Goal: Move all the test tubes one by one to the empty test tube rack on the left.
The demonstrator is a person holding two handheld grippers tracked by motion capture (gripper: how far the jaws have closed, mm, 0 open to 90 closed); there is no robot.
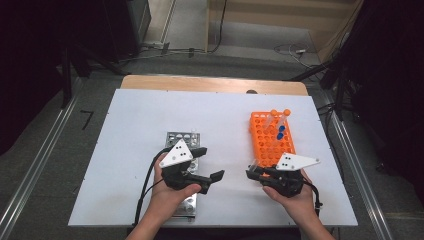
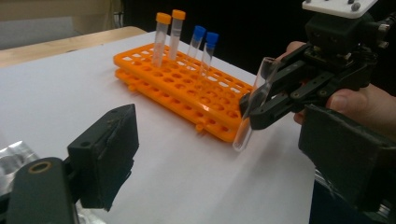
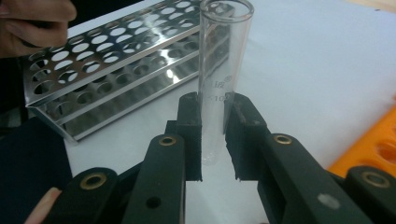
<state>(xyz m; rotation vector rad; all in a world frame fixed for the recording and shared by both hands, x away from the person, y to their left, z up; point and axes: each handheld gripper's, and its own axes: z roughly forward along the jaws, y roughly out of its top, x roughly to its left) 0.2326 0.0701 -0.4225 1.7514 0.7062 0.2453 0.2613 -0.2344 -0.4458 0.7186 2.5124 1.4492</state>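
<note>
While the right gripper [image 2: 252, 109] clamps its jaws on a clear uncapped test tube [image 3: 219, 79] above the desk [image 1: 135, 120] between both racks, the left gripper [image 1: 212, 162], jaws open and empty, likely must take it next.

Four capped tubes [image 2: 184, 37], white table [image 1: 150, 120]

My right gripper [image 3: 212, 140] pinched a clear, glossy glass-like tube [image 3: 219, 70] between matt black pads; beside it a mirror-bright metal rack [image 3: 107, 70] gleamed, an orange plastic rack [image 2: 187, 88] looked smooth, the white tabletop [image 1: 140, 120] matt
</note>
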